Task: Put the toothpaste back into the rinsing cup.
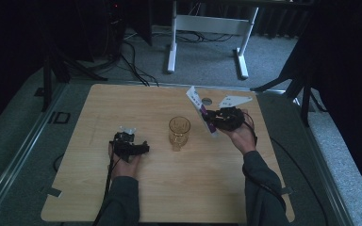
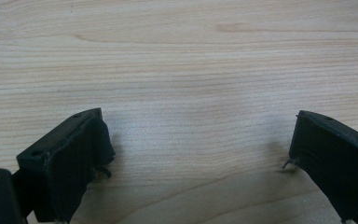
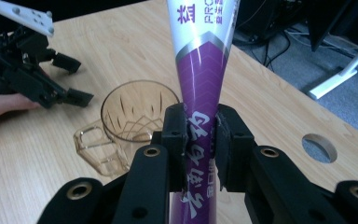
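Item one, table (image 1: 122, 197): my high view takes in the whole wooden top. Item two, glass mug (image 1: 179, 133): mid-table. Item three, purple-and-white packet (image 3: 204, 88): my right gripper (image 3: 201, 140) pinches it, raised and tilted just beside the mug (printing legible close up). Item four, left gripper (image 2: 200, 144): low over bare wood, jaws wide, empty.

My left gripper (image 2: 200, 154) hangs close over the pale wooden tabletop (image 2: 186, 65). One black jaw rises at the lower left of the frame, the other at the lower right, standing wide apart, with bare wood grain between them.
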